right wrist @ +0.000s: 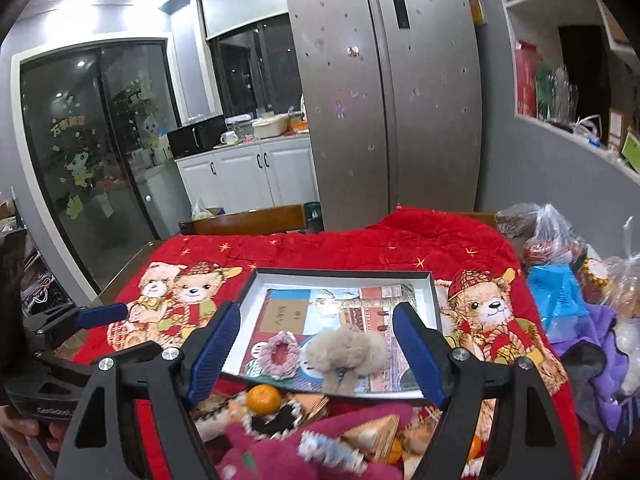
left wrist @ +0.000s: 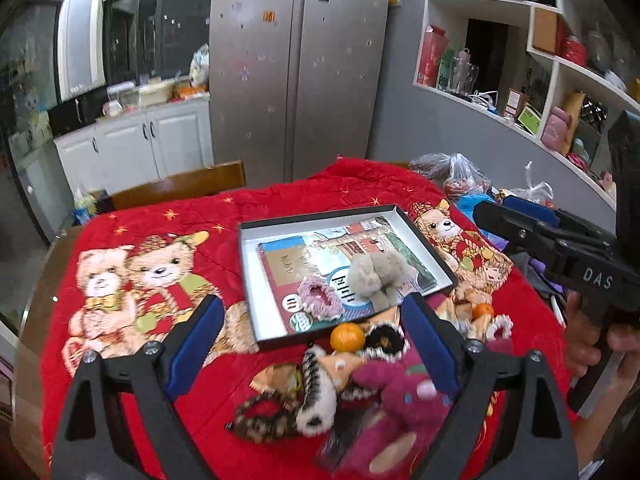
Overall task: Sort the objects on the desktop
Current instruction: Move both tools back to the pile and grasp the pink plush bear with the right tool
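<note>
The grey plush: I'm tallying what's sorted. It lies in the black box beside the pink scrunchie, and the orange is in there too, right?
Not quite. The orange sits outside the black box, on the red cloth just before its near wall, as the left wrist view shows. The grey plush and pink scrunchie do lie inside.

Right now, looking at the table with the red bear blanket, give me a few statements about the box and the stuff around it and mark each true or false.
1. A grey fluffy toy lies inside the shallow box. True.
2. The pink scrunchie lies outside the box on the blanket. False: it lies inside, on the book.
3. An orange sits on the blanket just outside the box's near edge. True.
4. The left gripper holds the dark pink plush. False: its fingers are open, holding nothing.
</note>
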A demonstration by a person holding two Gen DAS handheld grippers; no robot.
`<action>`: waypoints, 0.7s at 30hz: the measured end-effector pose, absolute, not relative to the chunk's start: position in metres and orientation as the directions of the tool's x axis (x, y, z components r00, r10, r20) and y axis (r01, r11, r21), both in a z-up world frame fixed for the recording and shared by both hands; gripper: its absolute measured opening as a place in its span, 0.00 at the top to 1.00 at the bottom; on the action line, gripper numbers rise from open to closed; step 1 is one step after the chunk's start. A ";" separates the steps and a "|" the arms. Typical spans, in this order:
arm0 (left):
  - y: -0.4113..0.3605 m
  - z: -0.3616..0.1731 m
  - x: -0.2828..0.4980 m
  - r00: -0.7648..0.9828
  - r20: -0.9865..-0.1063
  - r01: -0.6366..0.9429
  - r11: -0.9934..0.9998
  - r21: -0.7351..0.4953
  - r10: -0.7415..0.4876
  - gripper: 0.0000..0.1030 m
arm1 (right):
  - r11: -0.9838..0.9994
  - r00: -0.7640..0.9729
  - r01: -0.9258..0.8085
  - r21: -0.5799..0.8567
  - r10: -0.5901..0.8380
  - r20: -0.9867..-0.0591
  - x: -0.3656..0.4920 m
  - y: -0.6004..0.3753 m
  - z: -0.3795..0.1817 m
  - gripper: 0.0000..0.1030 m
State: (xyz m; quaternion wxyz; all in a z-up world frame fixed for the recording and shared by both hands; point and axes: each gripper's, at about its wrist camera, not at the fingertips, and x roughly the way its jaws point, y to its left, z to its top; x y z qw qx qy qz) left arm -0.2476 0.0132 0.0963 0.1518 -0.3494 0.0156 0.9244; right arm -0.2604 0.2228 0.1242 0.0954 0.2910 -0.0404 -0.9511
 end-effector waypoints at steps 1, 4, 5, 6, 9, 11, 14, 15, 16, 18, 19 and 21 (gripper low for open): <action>0.013 0.098 -0.237 -0.717 -0.644 -0.295 -0.953 -0.069 0.269 0.10 | -0.979 -0.816 0.158 0.130 -0.204 -0.540 -0.253 0.221 0.126 0.22; 0.013 0.096 -0.205 -0.728 -0.628 -0.306 -0.950 -0.060 0.274 0.05 | -0.978 -0.824 0.163 0.131 -0.208 -0.528 -0.229 0.216 0.128 0.21; 0.012 0.091 -0.193 -0.732 -0.623 -0.304 -0.951 -0.064 0.276 0.04 | -0.977 -0.825 0.163 0.134 -0.209 -0.524 -0.221 0.215 0.127 0.20; 0.012 0.086 -0.186 -0.732 -0.623 -0.301 -0.951 -0.066 0.275 0.03 | -0.977 -0.828 0.160 0.139 -0.209 -0.521 -0.213 0.214 0.124 0.20; 0.011 0.061 -0.161 -0.730 -0.633 -0.278 -0.958 -0.069 0.258 0.03 | -0.976 -0.831 0.144 0.161 -0.208 -0.516 -0.191 0.213 0.111 0.20; 0.007 0.038 -0.143 -0.730 -0.639 -0.252 -0.965 -0.076 0.241 0.03 | -0.973 -0.828 0.138 0.183 -0.215 -0.518 -0.177 0.214 0.097 0.20; 0.003 0.006 -0.133 -0.699 -0.668 -0.235 -0.964 -0.123 0.255 0.03 | -0.972 -0.814 0.118 0.201 -0.211 -0.542 -0.160 0.214 0.070 0.20; 0.002 -0.004 -0.130 -0.682 -0.680 -0.239 -0.961 -0.140 0.268 0.03 | -0.972 -0.808 0.110 0.207 -0.208 -0.552 -0.156 0.215 0.062 0.20; 0.001 -0.013 -0.128 -0.665 -0.694 -0.240 -0.959 -0.152 0.276 0.03 | -0.972 -0.803 0.100 0.214 -0.206 -0.559 -0.152 0.217 0.055 0.20; -0.001 -0.024 -0.127 -0.657 -0.704 -0.233 -0.961 -0.152 0.270 0.03 | -0.969 -0.795 0.076 0.235 -0.201 -0.572 -0.144 0.223 0.042 0.20; -0.002 -0.027 -0.126 -0.660 -0.704 -0.224 -0.963 -0.149 0.262 0.03 | -0.968 -0.793 0.068 0.242 -0.200 -0.576 -0.142 0.226 0.039 0.20; -0.004 -0.031 -0.125 -0.666 -0.701 -0.211 -0.965 -0.154 0.257 0.03 | -0.966 -0.793 0.055 0.254 -0.197 -0.577 -0.139 0.232 0.034 0.20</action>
